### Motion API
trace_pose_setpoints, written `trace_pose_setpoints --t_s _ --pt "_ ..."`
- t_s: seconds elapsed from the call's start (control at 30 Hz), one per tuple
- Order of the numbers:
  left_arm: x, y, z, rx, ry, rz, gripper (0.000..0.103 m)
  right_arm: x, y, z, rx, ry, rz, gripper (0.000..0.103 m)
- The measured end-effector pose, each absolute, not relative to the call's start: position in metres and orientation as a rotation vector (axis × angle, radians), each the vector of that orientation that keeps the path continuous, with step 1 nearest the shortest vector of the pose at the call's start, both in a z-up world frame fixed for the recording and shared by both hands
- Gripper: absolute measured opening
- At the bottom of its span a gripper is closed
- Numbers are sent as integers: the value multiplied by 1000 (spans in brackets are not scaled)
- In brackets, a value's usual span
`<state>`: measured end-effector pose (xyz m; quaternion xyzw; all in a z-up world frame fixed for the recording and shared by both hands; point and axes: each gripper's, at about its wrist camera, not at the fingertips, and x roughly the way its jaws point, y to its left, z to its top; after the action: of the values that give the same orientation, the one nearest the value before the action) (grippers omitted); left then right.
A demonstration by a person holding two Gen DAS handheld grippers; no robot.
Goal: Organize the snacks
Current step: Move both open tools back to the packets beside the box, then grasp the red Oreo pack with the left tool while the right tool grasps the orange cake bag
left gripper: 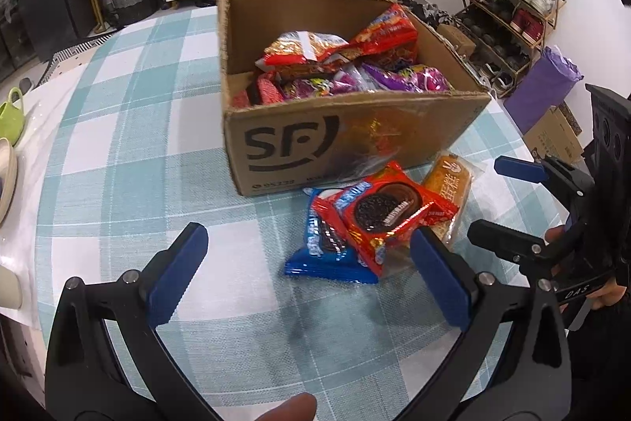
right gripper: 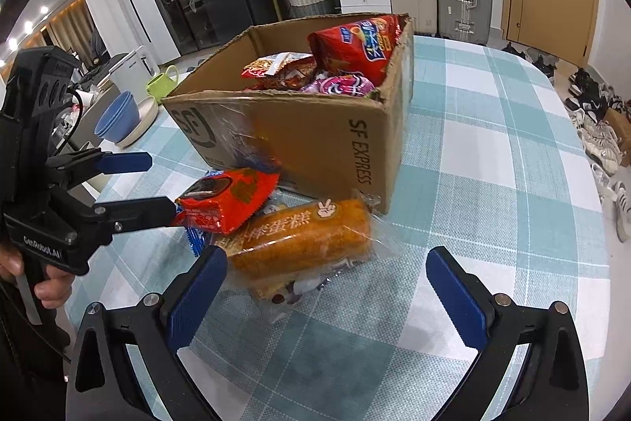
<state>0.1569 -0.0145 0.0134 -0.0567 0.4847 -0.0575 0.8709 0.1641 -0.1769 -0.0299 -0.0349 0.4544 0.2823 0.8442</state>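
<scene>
An open cardboard box (left gripper: 335, 148) (right gripper: 315, 141) stands on the checked table, holding several red and purple snack bags (left gripper: 355, 58) (right gripper: 351, 46). In front of it lies a pile: a red Oreo pack (left gripper: 386, 216) (right gripper: 232, 200) on a blue Oreo pack (left gripper: 327, 255), beside a wrapped orange cake (left gripper: 449, 184) (right gripper: 303, 243). My left gripper (left gripper: 309, 277) (right gripper: 161, 184) is open, its right finger at the red pack's near corner. My right gripper (right gripper: 327, 296) (left gripper: 485, 198) is open just in front of the cake, its left finger beside the cake's end.
A clear-wrapped packet (left gripper: 374, 133) leans on the box front. Blue bowls (right gripper: 118, 113) and a green mug (right gripper: 161, 81) sit at the table's left edge. A shoe rack (left gripper: 512, 6) and purple bag (left gripper: 548, 85) stand beyond the right edge.
</scene>
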Motion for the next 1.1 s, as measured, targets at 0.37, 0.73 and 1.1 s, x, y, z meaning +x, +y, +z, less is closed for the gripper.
trace_pose_setpoints --t_s 0.37,0.73,1.1 --pt "173 -36 -1 -183 1067 -161 102 165 -190 -36 -53 969 575 102" --pt "191 -62 -7 -210 1085 -175 102 166 -197 -41 -45 977 563 102" --pt "200 -68 -10 -206 1095 -221 57 165 -200 -41 -39 980 559 102"
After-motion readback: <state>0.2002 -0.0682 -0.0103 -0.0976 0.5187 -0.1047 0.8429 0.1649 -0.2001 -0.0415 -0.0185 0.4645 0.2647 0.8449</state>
